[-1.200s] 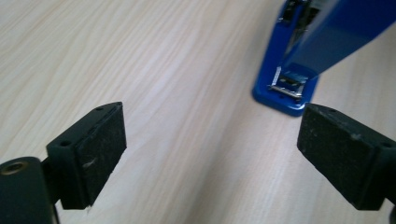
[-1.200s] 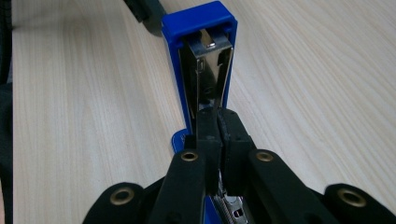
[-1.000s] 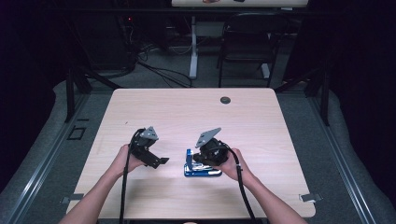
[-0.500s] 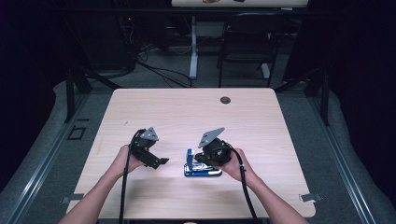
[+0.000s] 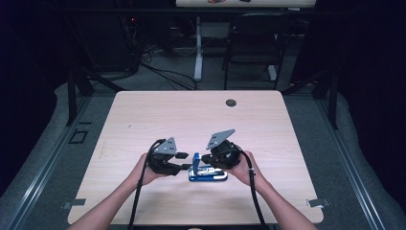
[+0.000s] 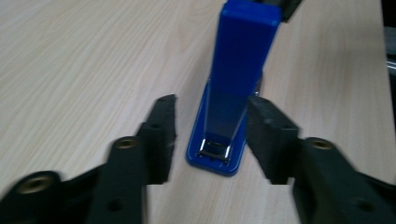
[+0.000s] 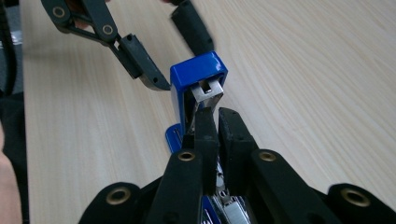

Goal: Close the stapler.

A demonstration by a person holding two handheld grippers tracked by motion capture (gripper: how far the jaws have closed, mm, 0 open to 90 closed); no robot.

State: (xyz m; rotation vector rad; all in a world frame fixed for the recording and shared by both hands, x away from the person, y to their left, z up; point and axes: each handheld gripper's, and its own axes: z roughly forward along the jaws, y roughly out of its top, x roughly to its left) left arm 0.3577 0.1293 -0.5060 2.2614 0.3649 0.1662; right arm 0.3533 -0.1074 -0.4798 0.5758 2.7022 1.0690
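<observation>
Left gripper view shows the blue plastic stapler (image 6: 232,88) on the counter (image 6: 84,60), lid swung upright. The left gripper (image 6: 212,140) has just been closing, jaws straddling the lid without touching. The right gripper (image 7: 218,135) pinches its metal magazine (image 7: 205,100). Probably gripping the lid remains.

We see a pale, light-wood rectangular desk (image 5: 143,120) with rounded corners, its grain running lengthwise. Near its far edge sits a small round dark grommet (image 5: 231,102), set flush in the top. Beyond the desk we make out a dark chair (image 5: 249,52) on the grey floor (image 5: 311,124), just beside a white desk leg (image 5: 197,48), with black cables (image 5: 163,79) lying loose on the floor to its left. The surroundings are dark.
</observation>
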